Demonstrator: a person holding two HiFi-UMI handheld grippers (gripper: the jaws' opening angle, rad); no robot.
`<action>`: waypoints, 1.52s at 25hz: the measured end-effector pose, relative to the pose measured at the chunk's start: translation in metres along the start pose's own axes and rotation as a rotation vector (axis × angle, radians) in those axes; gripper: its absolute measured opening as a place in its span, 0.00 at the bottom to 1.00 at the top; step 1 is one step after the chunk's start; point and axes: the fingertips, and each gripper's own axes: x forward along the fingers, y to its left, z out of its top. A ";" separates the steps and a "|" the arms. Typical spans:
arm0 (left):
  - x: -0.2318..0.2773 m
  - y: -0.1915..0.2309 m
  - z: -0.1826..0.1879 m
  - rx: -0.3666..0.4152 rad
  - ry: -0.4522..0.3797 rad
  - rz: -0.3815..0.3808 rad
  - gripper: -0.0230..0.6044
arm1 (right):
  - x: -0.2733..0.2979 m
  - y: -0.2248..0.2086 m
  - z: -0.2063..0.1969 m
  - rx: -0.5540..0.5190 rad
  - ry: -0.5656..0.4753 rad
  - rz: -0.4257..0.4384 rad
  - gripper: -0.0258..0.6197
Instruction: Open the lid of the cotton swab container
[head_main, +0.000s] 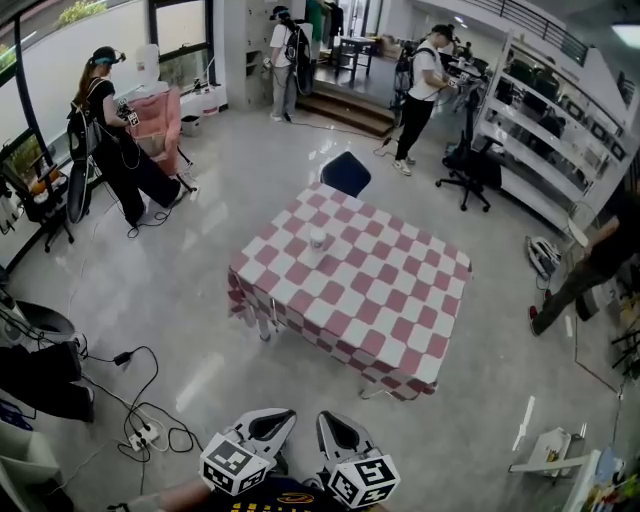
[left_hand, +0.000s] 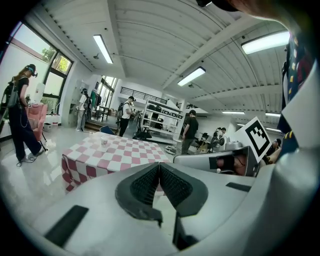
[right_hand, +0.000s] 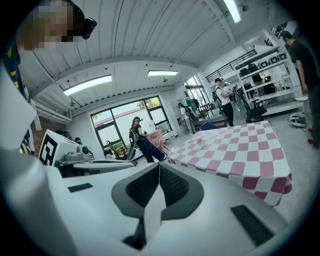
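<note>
The small white cylindrical cotton swab container (head_main: 317, 240) stands upright on the square surface draped in a pink-and-white checked cloth (head_main: 380, 300), toward its far-left part. It is too small in every view to make out its lid. The left gripper (head_main: 278, 420) and the right gripper (head_main: 335, 424) sit side by side at the bottom of the head view, over the glossy grey floor (head_main: 200, 300) and well apart from the surface. On both grippers the jaws are pressed together with nothing between them. A dark blue chair (head_main: 346, 173) stands at the surface's far corner. At the left, a person in black clothes (head_main: 115, 150) stands beside a pink armchair (head_main: 158, 118). Black cables and 1 white power strip (head_main: 140, 436) lie on the floor near the left gripper.
</note>
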 end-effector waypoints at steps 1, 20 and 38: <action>0.000 0.009 0.002 -0.006 -0.001 0.001 0.04 | 0.008 0.001 0.002 0.000 0.005 -0.002 0.06; 0.028 0.100 0.022 -0.060 0.006 -0.002 0.04 | 0.100 -0.011 0.020 0.021 0.057 -0.001 0.06; 0.154 0.162 0.086 -0.045 0.005 0.105 0.04 | 0.189 -0.123 0.098 0.021 0.063 0.110 0.06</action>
